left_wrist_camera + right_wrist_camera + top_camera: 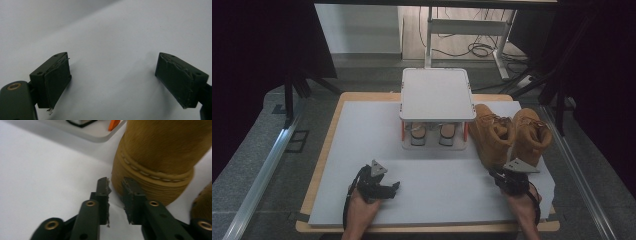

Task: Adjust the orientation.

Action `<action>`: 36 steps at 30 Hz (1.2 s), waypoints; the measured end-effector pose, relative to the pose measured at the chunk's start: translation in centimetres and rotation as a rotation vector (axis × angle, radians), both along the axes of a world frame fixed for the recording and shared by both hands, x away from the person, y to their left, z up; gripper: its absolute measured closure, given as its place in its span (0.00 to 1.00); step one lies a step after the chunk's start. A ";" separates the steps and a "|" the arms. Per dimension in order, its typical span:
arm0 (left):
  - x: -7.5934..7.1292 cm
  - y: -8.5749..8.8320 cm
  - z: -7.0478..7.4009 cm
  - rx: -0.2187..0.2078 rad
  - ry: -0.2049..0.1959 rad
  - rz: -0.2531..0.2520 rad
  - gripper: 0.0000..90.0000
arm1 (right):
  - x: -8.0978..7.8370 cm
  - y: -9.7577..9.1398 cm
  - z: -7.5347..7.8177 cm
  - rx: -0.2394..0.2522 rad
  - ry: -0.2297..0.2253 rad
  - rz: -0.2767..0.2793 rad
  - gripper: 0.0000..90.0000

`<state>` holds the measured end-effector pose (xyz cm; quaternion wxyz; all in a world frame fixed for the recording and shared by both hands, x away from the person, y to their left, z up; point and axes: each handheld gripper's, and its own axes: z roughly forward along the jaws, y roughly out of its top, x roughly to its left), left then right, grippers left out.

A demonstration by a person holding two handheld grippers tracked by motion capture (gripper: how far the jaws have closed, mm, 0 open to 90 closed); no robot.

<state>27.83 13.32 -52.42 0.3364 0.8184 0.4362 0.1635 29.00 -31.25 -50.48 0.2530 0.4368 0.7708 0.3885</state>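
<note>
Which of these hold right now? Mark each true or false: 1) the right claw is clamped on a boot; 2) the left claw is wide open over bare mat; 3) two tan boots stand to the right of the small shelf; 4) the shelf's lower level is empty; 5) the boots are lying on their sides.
1) False. The right claw has a narrow gap between its jaws with nothing in it, just short of the heel of the near boot.
2) True. The left claw gapes over the plain white mat.
3) True. Both boots stand beside the shelf.
4) False. A pair of shoes sits under its top.
5) False. They stand upright.
</note>
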 end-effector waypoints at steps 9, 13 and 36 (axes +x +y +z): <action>0.0 0.0 0.0 0.000 0.000 0.001 0.14 | -0.5 -1.1 1.6 0.104 -0.051 -0.072 0.49; 0.0 0.0 0.0 -0.001 0.000 0.000 0.14 | -0.2 -1.2 1.9 0.112 -0.072 -0.085 0.40; 0.0 0.0 0.0 -0.001 0.001 0.000 0.14 | 2.7 -0.3 2.9 0.145 -0.174 -0.240 0.14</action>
